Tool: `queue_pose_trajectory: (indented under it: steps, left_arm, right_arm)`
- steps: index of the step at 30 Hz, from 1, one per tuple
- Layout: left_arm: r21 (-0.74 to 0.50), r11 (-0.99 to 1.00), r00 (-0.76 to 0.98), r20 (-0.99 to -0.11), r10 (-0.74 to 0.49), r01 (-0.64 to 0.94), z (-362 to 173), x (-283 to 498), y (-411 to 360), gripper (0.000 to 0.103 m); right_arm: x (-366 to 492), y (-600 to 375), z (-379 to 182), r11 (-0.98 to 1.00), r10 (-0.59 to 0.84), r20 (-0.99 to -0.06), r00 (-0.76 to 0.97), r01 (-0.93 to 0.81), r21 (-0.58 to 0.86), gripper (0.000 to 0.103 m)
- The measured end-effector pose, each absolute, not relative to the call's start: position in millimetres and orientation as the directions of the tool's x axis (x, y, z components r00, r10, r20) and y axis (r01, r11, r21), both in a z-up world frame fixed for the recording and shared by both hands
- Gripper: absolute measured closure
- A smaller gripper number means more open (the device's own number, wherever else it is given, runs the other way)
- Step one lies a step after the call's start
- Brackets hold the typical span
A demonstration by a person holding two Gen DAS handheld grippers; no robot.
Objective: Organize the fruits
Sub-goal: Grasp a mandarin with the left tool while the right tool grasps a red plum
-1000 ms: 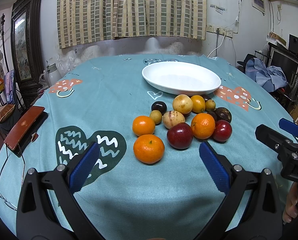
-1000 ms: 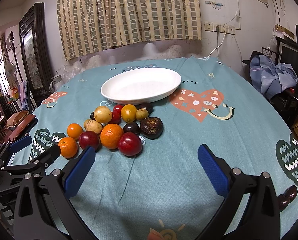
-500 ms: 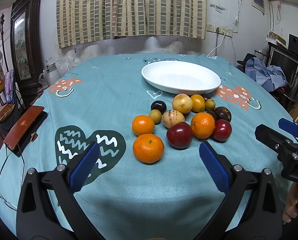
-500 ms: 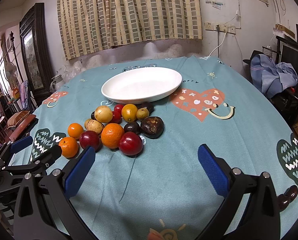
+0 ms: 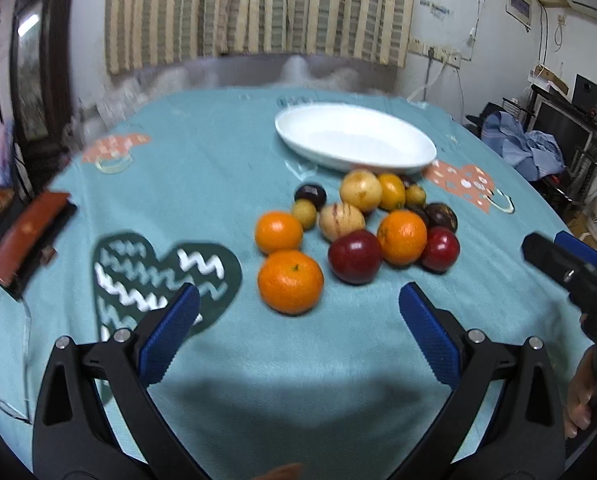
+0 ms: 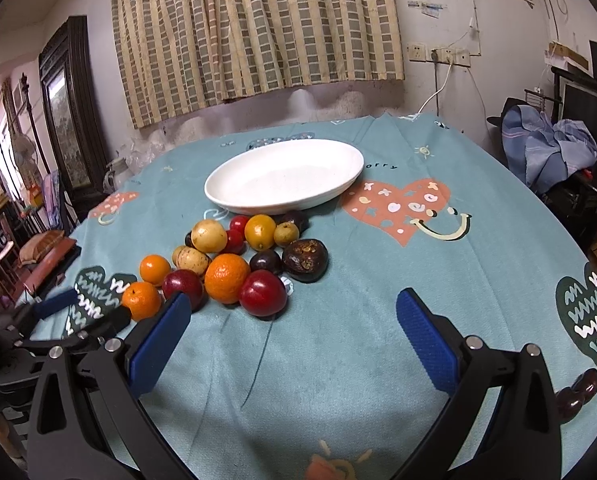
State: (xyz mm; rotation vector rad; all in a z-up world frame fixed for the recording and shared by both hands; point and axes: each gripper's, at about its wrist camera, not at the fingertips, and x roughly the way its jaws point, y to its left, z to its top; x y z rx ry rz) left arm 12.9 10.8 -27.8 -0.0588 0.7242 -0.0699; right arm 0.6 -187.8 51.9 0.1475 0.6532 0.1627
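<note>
Indoor light is even and moderately bright, seemingly from overhead in front of the curtain (image 6: pixel 254 32). The left wrist view is smeared by motion blur: the curtain stripes, the left of the desk (image 5: pixel 202 168) and the nearest orange (image 5: pixel 290 282) all look soft. The right wrist view is sharp. A broad soft shadow lies on the desk cloth just before the white plate's (image 6: pixel 282 178) near side, under each tool. Fisheye bending curves the desk edge, and dark vignetting fills the corners. The plate shows mild glare.
</note>
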Motion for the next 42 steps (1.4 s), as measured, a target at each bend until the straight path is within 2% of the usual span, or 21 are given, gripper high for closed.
queue_pose_trajectory:
  steps: [5, 14, 22, 23, 24, 27, 30, 35, 37, 42]
  left_arm:
    - [-0.124, 0.99, 0.704, -0.698, -0.132, 0.063, -37.2, 16.8, 11.5, 0.002]
    - [-0.074, 0.996, 0.682, -0.727, -0.081, 0.04, -39.1, 32.7, 15.8, 0.004]
    - [-0.036, 0.994, 0.658, -0.747, -0.096, 0.104, -41.9, 52.4, 11.0, 0.025]
    - [-0.036, 0.993, 0.65, -0.754, -0.101, 0.113, -43.5, 54.8, 9.9, 0.032]
    - [-0.049, 0.99, 0.634, -0.764, -0.124, 0.135, -45.8, 56.8, 8.4, 0.043]
    - [-0.04, 0.992, 0.638, -0.762, -0.11, 0.124, -45.8, 59.1, 9.9, 0.058]
    - [-0.101, 0.988, 0.636, -0.756, -0.153, 0.117, -42.3, 56.7, 19.5, 0.058]
    - [-0.078, 0.994, 0.694, -0.712, -0.109, 0.075, -30.2, 42.4, 27.1, 0.058]
    - [-0.09, 0.994, 0.699, -0.706, -0.113, 0.07, -27.6, 39.4, 30.7, 0.058]
    - [-0.106, 0.991, 0.698, -0.703, -0.133, 0.082, -24.4, 35.9, 31.3, 0.058]
  right_arm:
    - [-1.0, -193.5, 56.3, 0.965, 0.233, -0.571, 0.787, -0.115, 0.235, 0.001]
    - [-0.3, -201.1, 56.7, 0.949, 0.278, -0.577, 0.768, -0.127, 0.288, 0.001]
    - [0.3, -200.9, 56.8, 0.945, 0.291, -0.584, 0.758, -0.133, 0.298, 0.001]
    - [0.3, -201.1, 56.4, 0.946, 0.289, -0.584, 0.758, -0.132, 0.296, 0.001]
    - [0.0, -201.0, 56.5, 0.946, 0.289, -0.584, 0.759, -0.132, 0.296, 0.001]
    - [1.4, -201.8, 55.9, 0.946, 0.29, -0.584, 0.758, -0.135, 0.295, 0.001]
    - [2.2, -199.2, 55.2, 0.948, 0.292, -0.593, 0.751, -0.144, 0.284, 0.001]
    - [14.4, -190.0, 45.5, 0.949, 0.312, -0.655, 0.688, -0.194, 0.248, 0.002]
    - [21.2, -184.5, 41.3, 0.947, 0.321, -0.689, 0.65, -0.232, 0.223, 0.023]
    - [33.0, -171.3, 32.8, 0.935, 0.327, -0.749, 0.576, -0.314, 0.167, 0.026]
